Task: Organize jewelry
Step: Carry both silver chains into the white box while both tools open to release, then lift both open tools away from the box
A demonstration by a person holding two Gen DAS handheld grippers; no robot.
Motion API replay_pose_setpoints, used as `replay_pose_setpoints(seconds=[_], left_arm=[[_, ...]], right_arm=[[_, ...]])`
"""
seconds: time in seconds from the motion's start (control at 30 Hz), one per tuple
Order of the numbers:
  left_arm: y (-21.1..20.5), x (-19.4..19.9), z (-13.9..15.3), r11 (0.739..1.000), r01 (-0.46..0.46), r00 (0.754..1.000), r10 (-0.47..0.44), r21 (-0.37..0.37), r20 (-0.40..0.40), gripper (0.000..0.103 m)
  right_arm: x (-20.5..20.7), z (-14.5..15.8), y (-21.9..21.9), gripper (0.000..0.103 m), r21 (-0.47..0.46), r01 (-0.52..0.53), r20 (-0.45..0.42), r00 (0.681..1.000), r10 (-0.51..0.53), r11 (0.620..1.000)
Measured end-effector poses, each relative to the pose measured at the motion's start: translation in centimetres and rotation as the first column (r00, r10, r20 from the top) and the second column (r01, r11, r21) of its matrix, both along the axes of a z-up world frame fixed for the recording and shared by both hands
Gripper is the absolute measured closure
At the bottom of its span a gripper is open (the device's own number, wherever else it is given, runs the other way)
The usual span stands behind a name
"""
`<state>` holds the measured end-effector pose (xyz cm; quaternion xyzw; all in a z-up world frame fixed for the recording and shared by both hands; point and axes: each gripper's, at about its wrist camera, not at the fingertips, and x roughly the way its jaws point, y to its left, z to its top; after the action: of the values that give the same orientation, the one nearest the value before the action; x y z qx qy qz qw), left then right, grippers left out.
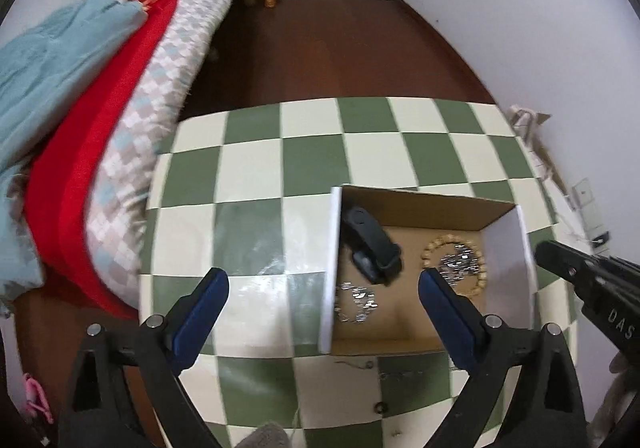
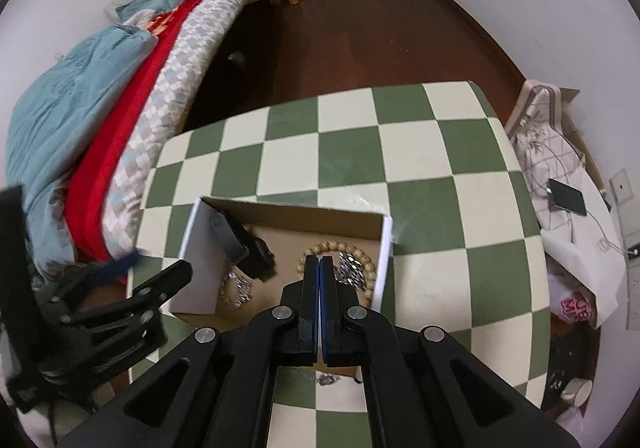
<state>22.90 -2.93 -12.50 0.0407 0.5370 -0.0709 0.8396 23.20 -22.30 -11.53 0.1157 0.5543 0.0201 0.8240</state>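
Note:
An open cardboard box (image 1: 424, 204) (image 2: 294, 214) stands on the green-and-white checkered table (image 1: 312, 152) (image 2: 400, 152). Inside lie a black watch (image 1: 374, 244) (image 2: 256, 250), a wooden bead bracelet (image 1: 432, 246) (image 2: 320, 248), a silver chain piece inside the bead ring (image 1: 460, 264) (image 2: 352, 268) and another silver bracelet (image 1: 356, 302) (image 2: 238, 288). A thin necklace (image 1: 384, 372) (image 2: 328, 378) lies on the table in front of the box. My left gripper (image 1: 324, 284) is open and empty above the box's left wall. My right gripper (image 2: 320, 262) is shut and empty, over the box's near side.
A bed (image 1: 100, 96) (image 2: 120, 100) with blue, red and patterned covers stands left of the table. Dark wooden floor (image 2: 360, 32) lies beyond. A chair with cloth and a phone (image 2: 568, 196) stands at the right of the table.

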Motion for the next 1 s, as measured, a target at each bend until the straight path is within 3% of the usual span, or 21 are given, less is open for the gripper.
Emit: replay_pose_setpoints(seconds=[0.13, 0.23, 0.37, 0.5, 0.7, 1.0], left_arm=[[0.3, -0.8, 0.0, 0.999, -0.021, 0.999, 0.020, 0.047, 0.030, 0.000], [0.6, -1.5, 0.1, 0.997, -0.032, 0.998, 0.028, 0.065, 0.053, 0.000], [0.8, -2.7, 0.6, 0.996, -0.043, 0.996, 0.037, 0.074, 0.080, 0.000], [1.0, -3.9, 1.1, 0.996, -0.056, 0.994, 0.048, 0.073, 0.100, 0.000], [1.5, -5.9, 2.5, 0.995, -0.065, 0.988, 0.054, 0.071, 0.147, 0.000], [2.0, -9.7, 5.4, 0.996, -0.067, 0.974, 0.052, 0.062, 0.221, 0.000]], right_arm=[[-0.8, -0.7, 0.2, 0.096, -0.041, 0.018, -0.022, 1.000, -0.019, 0.999], [-1.8, -1.4, 0.5, 0.078, -0.080, 0.024, -0.035, 0.999, -0.027, 0.997], [-3.2, -2.0, 0.8, 0.051, -0.134, 0.038, -0.040, 0.998, -0.044, 0.990], [-4.5, -1.8, 1.1, 0.008, -0.190, 0.061, -0.024, 0.997, -0.067, 0.980], [-6.3, -0.6, 1.4, 0.000, -0.238, 0.088, 0.009, 0.996, -0.088, 0.967], [-9.9, 2.6, 2.3, 0.000, -0.259, 0.113, 0.099, 0.991, -0.090, 0.959]])
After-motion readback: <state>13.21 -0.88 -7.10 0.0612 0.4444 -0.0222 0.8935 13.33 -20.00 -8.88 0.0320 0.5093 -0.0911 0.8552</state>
